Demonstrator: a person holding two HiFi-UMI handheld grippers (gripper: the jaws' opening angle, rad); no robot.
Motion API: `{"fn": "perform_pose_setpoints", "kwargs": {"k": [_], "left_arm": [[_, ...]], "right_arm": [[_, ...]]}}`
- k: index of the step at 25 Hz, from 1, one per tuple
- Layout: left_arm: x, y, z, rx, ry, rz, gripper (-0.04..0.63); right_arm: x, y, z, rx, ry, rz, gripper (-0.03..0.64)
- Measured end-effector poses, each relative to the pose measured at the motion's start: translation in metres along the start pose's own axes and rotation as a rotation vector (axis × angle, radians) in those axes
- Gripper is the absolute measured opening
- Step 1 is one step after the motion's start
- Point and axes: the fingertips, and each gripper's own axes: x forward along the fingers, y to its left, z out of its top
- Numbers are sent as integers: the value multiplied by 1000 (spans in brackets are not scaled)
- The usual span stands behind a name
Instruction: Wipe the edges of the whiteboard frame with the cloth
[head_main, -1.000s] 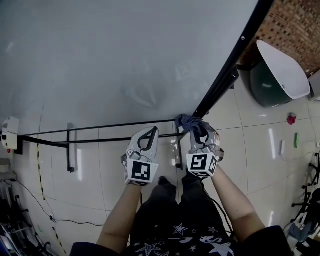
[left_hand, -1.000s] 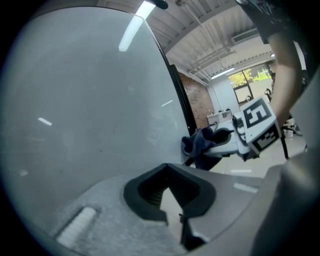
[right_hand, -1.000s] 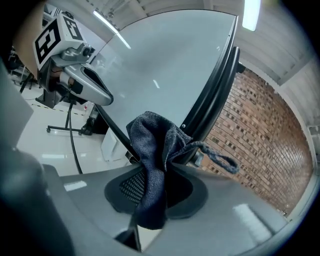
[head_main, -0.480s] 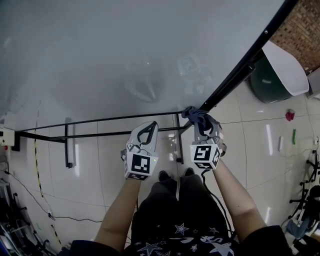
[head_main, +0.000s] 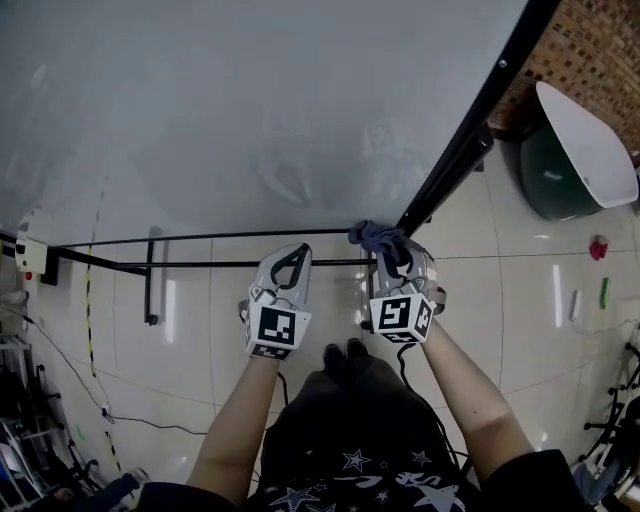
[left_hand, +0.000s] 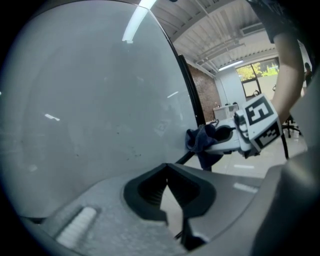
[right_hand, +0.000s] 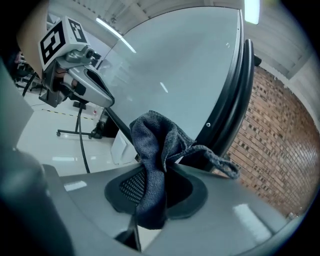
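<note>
Cloth (right_hand: 152, 150): dk blue-grey, knit/terry look, bunched. R gripper (head_main: 392, 258) is clamped on it, jaws pinching the wad approx mid-fold; the upper lump stands past the tips and one thin tail droops free to the R. L gripper (head_main: 298, 256): jaws closed tip to tip, nothing between them, held just beside the R one, below the board's bottom edge. Location: cloth sits at the lower R corner of the whiteboard (head_main: 250, 110), where the bottom bar of the black frame (head_main: 468, 135) meets the slanting side bar. It looks to be pressed on the corner, but actual contact can't be confirmed from any view. Handling (judgement): cloth is light, limp, no stiffness, so it will drape and drag rather than push; only the lump ahead of the tips does the wiping. Grip looks adequate, deep in the pads. Re-grip only if the wad slides. Loose tail could snag on the frame screw seen on the side bar. Frame itself is rigid, narrow and smooth, so the cloth should glide w/ light pressure; wrapping the lump over the edge would cover more.
</note>
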Motion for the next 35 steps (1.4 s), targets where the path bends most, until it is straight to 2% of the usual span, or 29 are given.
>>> {"fn": "perform_pose_setpoints", "kwargs": {"k": [6, 9, 15, 25, 31, 35], "left_arm": [[-7, 11, -3, 7, 37, 66, 3], [-8, 14, -8, 41, 54, 60, 3], [-24, 37, -13, 43, 47, 63, 3], [-48, 77, -39, 39, 12, -43, 3], [-74, 140, -90, -1, 12, -66, 3], [-80, 149, -90, 5, 6, -75, 3]], "right_arm": [[5, 13, 7, 29, -56, 63, 80], [8, 17, 15, 27, -80, 72, 80], [12, 31, 24, 40, -43, 56, 80], [33, 84, 62, -3, 9, 39, 80], [69, 141, 98, -4, 59, 32, 80], [66, 141, 102, 9, 75, 10, 80]]}}
